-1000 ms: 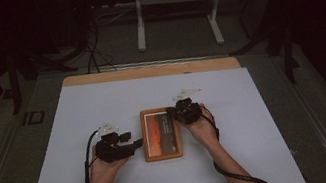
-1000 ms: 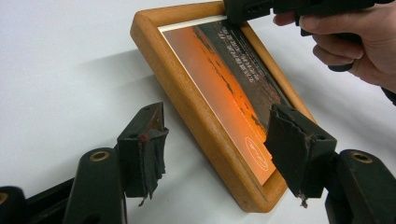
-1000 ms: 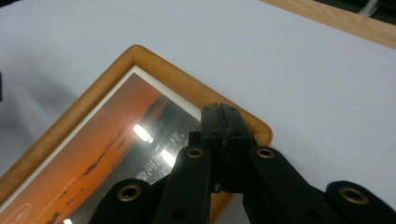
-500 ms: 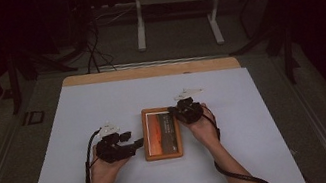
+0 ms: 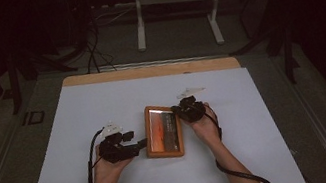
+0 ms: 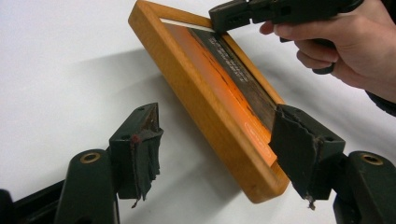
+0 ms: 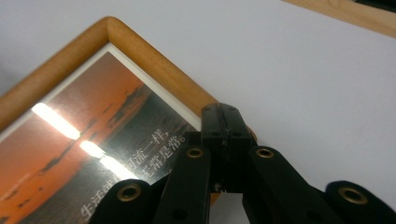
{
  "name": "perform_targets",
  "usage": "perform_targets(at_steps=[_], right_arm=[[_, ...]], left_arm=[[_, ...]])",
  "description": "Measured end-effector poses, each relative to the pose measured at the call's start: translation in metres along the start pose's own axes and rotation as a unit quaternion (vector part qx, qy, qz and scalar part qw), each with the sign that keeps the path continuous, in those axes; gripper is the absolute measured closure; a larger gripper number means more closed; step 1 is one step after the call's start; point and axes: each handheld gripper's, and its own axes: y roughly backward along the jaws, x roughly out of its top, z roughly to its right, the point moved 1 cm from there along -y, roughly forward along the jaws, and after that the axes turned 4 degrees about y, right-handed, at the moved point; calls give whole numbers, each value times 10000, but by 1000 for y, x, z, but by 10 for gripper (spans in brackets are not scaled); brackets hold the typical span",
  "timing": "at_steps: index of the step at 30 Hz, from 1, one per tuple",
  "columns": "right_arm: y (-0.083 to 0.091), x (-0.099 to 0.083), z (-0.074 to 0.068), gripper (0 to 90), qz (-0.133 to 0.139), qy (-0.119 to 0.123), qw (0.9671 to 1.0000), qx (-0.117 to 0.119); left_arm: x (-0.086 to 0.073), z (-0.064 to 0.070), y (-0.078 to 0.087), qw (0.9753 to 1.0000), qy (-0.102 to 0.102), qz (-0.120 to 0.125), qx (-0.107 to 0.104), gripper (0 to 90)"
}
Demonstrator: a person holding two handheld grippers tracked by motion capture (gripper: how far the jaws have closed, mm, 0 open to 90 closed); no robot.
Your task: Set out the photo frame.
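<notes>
Forearms enter over the table's [image 5: 79, 116] near edge in the high view, each hand carrying a black gripper. The left gripper [image 5: 135, 145] lies nearer that edge, left of centre, its tips pointing at the near left side of the picture frame [image 5: 163, 131]. In the left gripper view its jaws stand wide apart, holding nothing: one pad sits over the bare white surface, the other rises in front of the frame's near corner [image 6: 266, 184], so the frame's long wooden side [image 6: 205, 98] runs off between them. Whether that pad touches the wood cannot be told.

The frame, with rounded orange-brown wood around a sunset print with a line of white lettering, lies about the middle of the table, a little nearer the near edge than the far one, its long sides running roughly near to far. In the left gripper view it seems tipped, its right side raised.

Farther off, the right gripper [image 5: 180, 110] meets the frame's right side close to its far right corner. In the right gripper view its jaws [image 7: 225, 122] are pressed together on the wooden edge, clamping the frame. A cable [image 5: 239, 177] trails from it to the near edge.
</notes>
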Motion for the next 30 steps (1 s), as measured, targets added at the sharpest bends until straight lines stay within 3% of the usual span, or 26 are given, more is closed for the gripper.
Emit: perform_targets(at_steps=[12, 14, 23, 30], right_arm=[[-5, -8, 7, 900, -113, -101, 9999, 2], [-6, -12, 9, 900, -126, -133, 9998, 9], [-7, -13, 10, 900, -140, -142, 9998, 21], [-7, -14, 11, 900, -135, -162, 9998, 27]], left_arm=[[-1, 13, -10, 9999, -19, -103, -113, 226], [-1, 14, -11, 9997, 35, -65, -216, 219], [-2, 27, -18, 9995, -75, -159, -274, 224], [-7, 37, -35, 9989, -116, -392, -230, 249]])
